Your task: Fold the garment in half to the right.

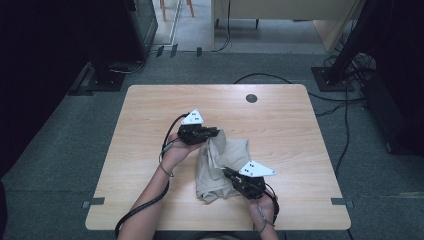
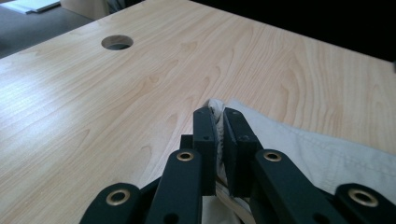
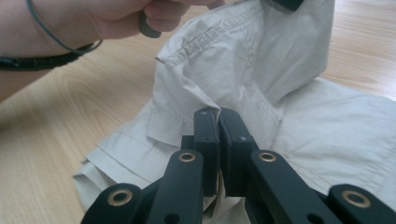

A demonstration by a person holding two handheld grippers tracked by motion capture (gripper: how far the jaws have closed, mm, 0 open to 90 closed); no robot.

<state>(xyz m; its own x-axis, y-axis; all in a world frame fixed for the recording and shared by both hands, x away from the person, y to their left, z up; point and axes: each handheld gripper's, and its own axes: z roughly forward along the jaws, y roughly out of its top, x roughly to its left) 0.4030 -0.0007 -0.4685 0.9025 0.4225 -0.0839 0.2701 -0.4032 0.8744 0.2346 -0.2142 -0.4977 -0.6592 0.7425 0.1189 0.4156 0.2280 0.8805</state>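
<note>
Left hand-held gripper: clamped on upper edge of beige garment. Right hand-held gripper: clamped on a lower fold. Garment: crumpled, mid-counter. Counter: pale wood, round cable hole. Grey floor, cables. Garment type unclear; surroundings dark.

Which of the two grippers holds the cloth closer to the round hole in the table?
The left gripper. It pinches the beige cloth at its far edge, toward the round hole; the right gripper pinches the near part.
</note>
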